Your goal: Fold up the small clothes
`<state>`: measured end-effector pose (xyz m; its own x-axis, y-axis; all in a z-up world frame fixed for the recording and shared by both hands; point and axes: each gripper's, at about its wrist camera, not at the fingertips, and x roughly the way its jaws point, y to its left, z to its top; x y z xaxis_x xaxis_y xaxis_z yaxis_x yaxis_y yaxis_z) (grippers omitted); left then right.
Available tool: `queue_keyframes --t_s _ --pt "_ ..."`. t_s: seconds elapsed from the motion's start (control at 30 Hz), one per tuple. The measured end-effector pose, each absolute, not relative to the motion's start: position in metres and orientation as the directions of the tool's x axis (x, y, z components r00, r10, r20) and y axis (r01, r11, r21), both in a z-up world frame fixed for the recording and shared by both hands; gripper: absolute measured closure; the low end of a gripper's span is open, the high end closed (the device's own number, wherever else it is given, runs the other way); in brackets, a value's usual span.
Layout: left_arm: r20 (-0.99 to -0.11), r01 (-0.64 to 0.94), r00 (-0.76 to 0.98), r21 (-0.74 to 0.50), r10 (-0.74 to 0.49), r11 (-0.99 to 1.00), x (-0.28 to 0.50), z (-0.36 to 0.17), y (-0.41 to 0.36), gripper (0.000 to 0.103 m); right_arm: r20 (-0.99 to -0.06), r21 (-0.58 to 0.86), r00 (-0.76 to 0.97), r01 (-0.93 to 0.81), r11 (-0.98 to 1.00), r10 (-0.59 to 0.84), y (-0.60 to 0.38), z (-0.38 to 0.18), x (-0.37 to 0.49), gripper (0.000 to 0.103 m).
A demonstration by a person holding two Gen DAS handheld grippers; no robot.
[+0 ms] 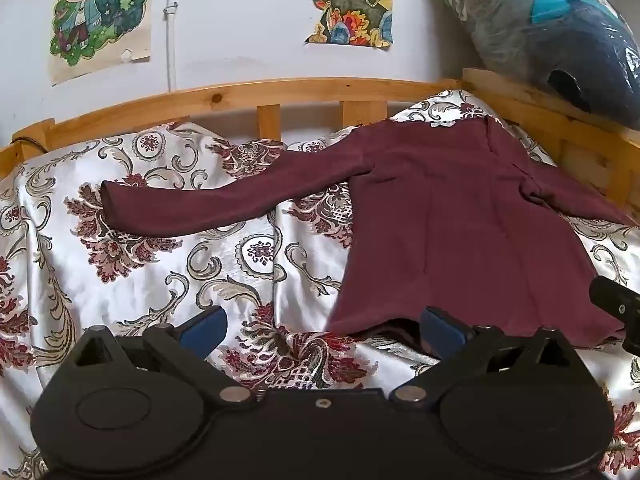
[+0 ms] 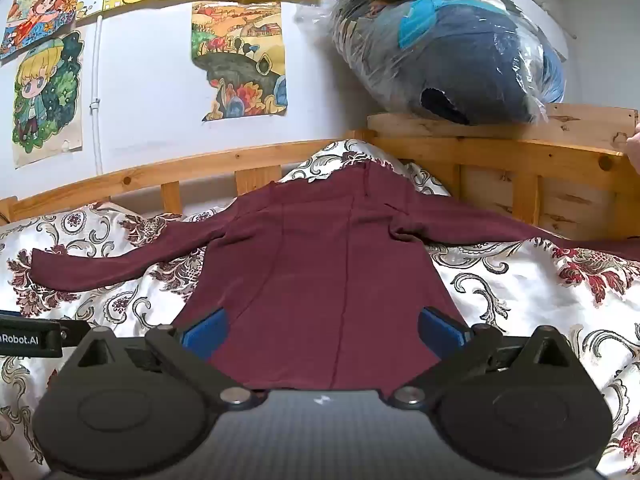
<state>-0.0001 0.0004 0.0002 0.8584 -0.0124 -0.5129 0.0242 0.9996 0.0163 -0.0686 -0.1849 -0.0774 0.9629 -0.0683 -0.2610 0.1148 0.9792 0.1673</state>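
Both grippers, left gripper (image 1: 322,326) and right gripper (image 2: 320,326), are held fully open, nothing gripped. Maroon top (image 2: 320,264) is laid flat on bed (image 2: 520,280), sleeves spread, hem nearest, probably staged for folding.

Both wrist cameras sit low over the bed, looking forward toward the wooden rail (image 1: 280,92) and postered wall. The left view is offset leftward; the right faces the maroon garment (image 2: 320,264) squarely. Both share it.
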Motion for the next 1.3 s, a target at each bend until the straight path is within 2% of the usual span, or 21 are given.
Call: queue_keyframes --t_s 1.3 --pt "-0.514 0.018 0.858 0.014 -0.008 1.000 -0.0003 0.0039 -0.0001 0.001 -0.268 0.174 0.961 0.114 0.978 -0.065 -0.1855 -0.0797 -0.0666 0.000"
